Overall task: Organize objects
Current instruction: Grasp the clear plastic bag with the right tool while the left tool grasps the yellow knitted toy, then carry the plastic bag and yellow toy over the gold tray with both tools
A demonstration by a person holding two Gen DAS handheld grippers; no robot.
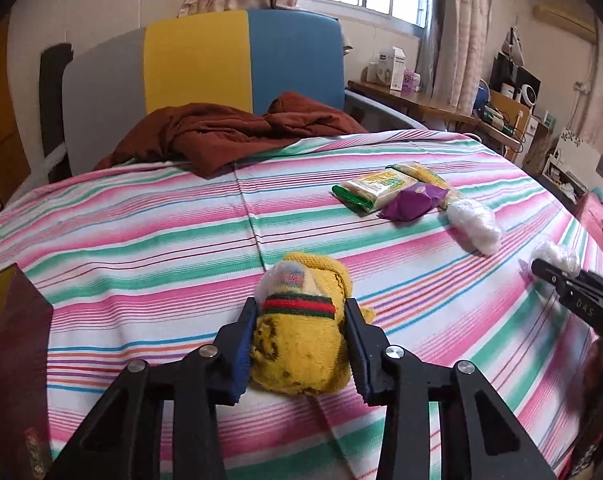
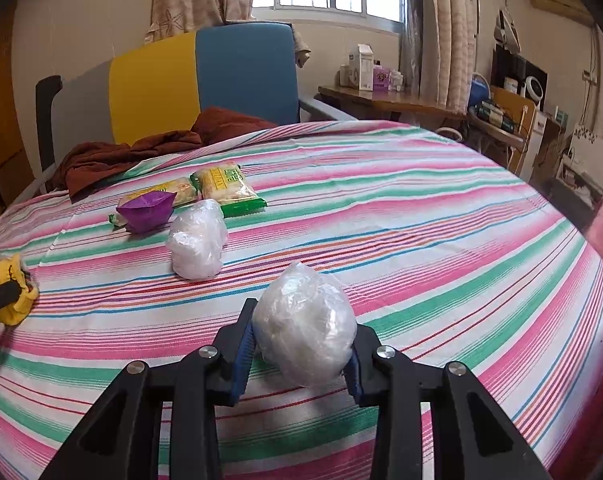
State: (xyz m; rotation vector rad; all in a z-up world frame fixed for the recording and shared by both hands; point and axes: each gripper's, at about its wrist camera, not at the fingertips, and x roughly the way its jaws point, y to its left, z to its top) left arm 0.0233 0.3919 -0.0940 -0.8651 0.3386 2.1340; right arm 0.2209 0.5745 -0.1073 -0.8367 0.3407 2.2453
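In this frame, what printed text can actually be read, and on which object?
"DAS": on the right gripper finger, seen from the left wrist view.
Green-edged snack packets: printing blurred, unreadable.
Purple packet: no readable text.
Boxes on the side table: too small to read.
Yellow sock bundle in the left gripper: woven pattern, no legible words.

On the bed [image 2: 421, 216], snack packets [image 2: 227, 190] are lying upper left of frame, a plastic bundle [image 2: 199, 240] sitting just below them.
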